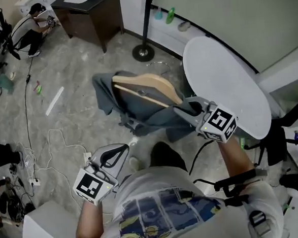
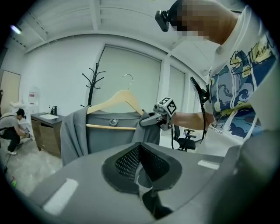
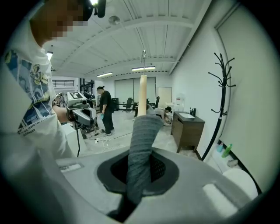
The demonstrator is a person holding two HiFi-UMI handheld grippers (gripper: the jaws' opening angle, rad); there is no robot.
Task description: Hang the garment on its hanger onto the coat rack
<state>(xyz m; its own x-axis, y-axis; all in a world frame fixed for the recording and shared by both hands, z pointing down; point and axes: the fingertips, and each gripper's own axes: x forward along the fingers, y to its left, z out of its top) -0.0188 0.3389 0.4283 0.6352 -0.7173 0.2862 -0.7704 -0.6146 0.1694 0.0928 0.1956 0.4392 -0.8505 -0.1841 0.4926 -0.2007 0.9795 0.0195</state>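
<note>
Right gripper (image 1: 183, 108): we pinch the garment (image 1: 139, 119) shoulder over the hanger (image 1: 147, 88) end.
Left gripper (image 1: 123, 148): jaws together, empty.
Risk: fabric may slip, tipping the hanger short of the coat rack (image 1: 145, 24) at twelve o'clock.

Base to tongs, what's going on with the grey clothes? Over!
Right tongs shut on grey garment, wooden hanger inside, held up. Left tongs shut, empty. Coat rack ahead, hanger not on it yet. Round white table close by right.
</note>
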